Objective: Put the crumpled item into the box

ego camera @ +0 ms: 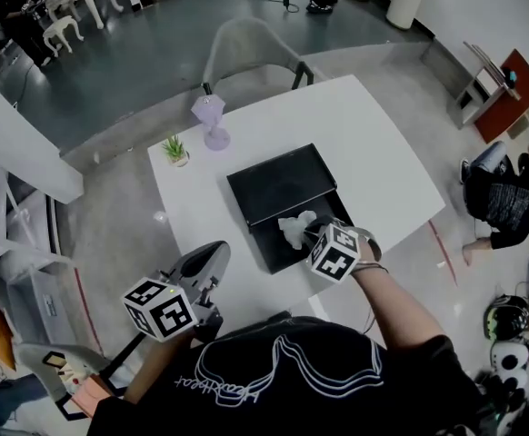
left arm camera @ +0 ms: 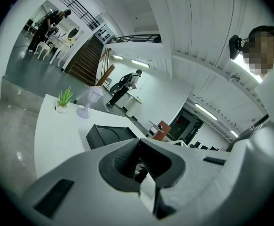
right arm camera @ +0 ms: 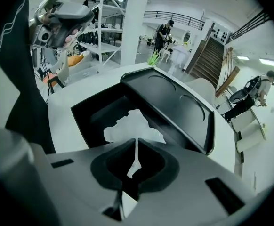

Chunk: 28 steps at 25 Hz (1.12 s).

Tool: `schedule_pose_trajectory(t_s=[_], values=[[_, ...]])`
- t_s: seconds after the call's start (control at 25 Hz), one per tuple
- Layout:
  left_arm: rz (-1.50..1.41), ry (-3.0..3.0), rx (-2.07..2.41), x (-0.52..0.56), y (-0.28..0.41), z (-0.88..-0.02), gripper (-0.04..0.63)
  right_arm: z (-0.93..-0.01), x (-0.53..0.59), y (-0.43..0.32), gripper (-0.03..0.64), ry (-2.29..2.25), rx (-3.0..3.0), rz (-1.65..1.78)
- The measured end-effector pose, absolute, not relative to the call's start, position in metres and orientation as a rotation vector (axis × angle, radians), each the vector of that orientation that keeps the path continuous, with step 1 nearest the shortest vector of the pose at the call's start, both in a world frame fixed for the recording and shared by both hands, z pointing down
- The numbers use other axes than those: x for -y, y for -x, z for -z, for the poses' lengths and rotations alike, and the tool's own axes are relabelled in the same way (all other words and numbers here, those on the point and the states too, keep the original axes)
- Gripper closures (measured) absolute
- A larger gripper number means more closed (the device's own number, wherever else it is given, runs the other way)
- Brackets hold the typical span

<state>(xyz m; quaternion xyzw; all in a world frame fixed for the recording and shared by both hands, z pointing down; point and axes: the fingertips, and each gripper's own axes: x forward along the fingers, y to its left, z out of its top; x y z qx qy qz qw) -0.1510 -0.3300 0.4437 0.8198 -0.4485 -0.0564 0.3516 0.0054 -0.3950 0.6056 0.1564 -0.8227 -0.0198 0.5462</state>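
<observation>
Pinching the crumpled paper (right arm camera: 132, 126) over the black box (right arm camera: 90, 113), right claw (right arm camera: 136, 144) (left claw (left arm camera: 139, 144) closed, empty).

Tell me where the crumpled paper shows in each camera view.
Head view: crumpled paper in the open black box, just right of centre.
Left gripper view: not in it.
Right gripper view: centre, inside the box.
Shared landmark: the black box, seen in all three.
</observation>
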Motion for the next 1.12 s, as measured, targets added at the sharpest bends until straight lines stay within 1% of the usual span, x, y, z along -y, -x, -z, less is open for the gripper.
schedule_pose_trajectory(t_s=[0.08, 0.2, 0.44, 0.56, 0.76, 0.88, 1.08, 1.12], values=[[0.146, -2.115, 1.165, 0.33, 0.154, -0.445, 0.588, -0.608, 0.395, -0.005, 0.581, -0.348, 1.937, 0.049], [0.145, -2.11, 1.166, 0.33, 0.156, -0.447, 0.588, -0.608, 0.395, -0.004, 0.515, -0.334, 1.937, 0.034], [0.141, -2.126, 1.136, 0.325, 0.153, -0.445, 0.588, -0.589, 0.397, -0.009, 0.413, -0.443, 2.001, -0.015], [0.137, -2.143, 1.117, 0.32, 0.148, -0.442, 0.588, -0.57, 0.392, -0.007, 0.389, -0.525, 2.112, -0.098], [0.128, -2.186, 1.089, 0.312, 0.138, -0.431, 0.588, -0.517, 0.366, 0.008, 0.416, -0.616, 2.433, -0.306], [0.128, -2.216, 1.063, 0.302, 0.13, -0.42, 0.588, -0.474, 0.338, 0.014, 0.483, -0.632, 2.638, -0.406], [0.138, -2.258, 1.01, 0.285, 0.117, -0.409, 0.588, -0.415, 0.302, 0.013, 0.611, -0.714, 2.863, -0.474], [0.142, -2.261, 0.996, 0.281, 0.114, -0.409, 0.588, -0.408, 0.296, 0.011, 0.614, -0.732, 2.886, -0.479]])
